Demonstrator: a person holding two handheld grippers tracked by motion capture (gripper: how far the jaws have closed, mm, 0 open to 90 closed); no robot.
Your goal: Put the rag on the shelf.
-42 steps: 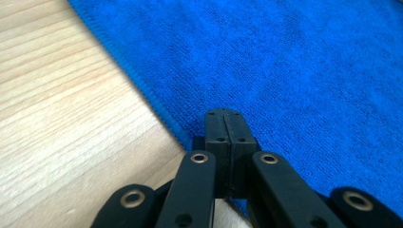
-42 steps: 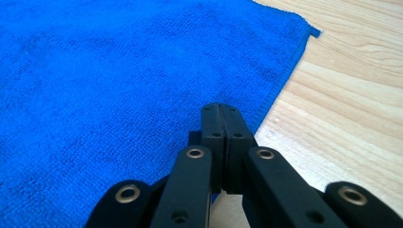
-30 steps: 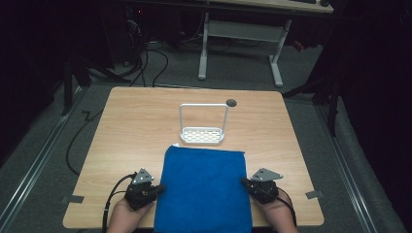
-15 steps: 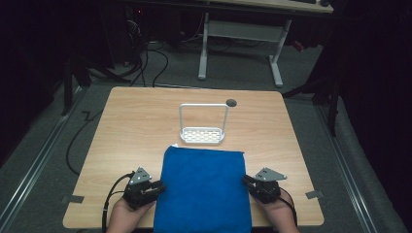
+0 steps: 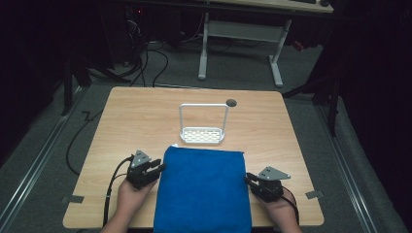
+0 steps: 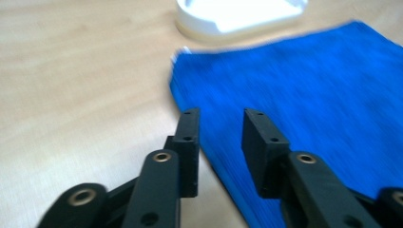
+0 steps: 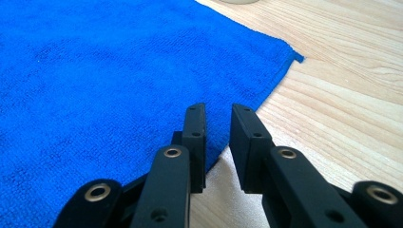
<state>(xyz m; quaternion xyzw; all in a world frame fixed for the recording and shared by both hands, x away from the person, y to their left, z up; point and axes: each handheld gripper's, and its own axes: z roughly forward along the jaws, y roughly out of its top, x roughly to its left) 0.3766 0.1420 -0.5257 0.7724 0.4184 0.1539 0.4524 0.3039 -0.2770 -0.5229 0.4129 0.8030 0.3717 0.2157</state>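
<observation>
1. Left gripper (image 6: pixel 219 137): jaws parted, holding nothing, straddling the blue towel (image 5: pixel 203 191) at its left edge.
2. Right gripper (image 7: pixel 217 142): narrow gap, nothing held, at the right edge.
3. Towel lies flat on the table (image 5: pixel 126 121), just in front of the white rack (image 5: pixel 202 124).
4. Judgement: no grasp yet; everything left.

Left tongs (image 5: pixel 158 168) jaws parted; right tongs (image 5: pixel 248 178) jaws narrowly parted, low.
</observation>
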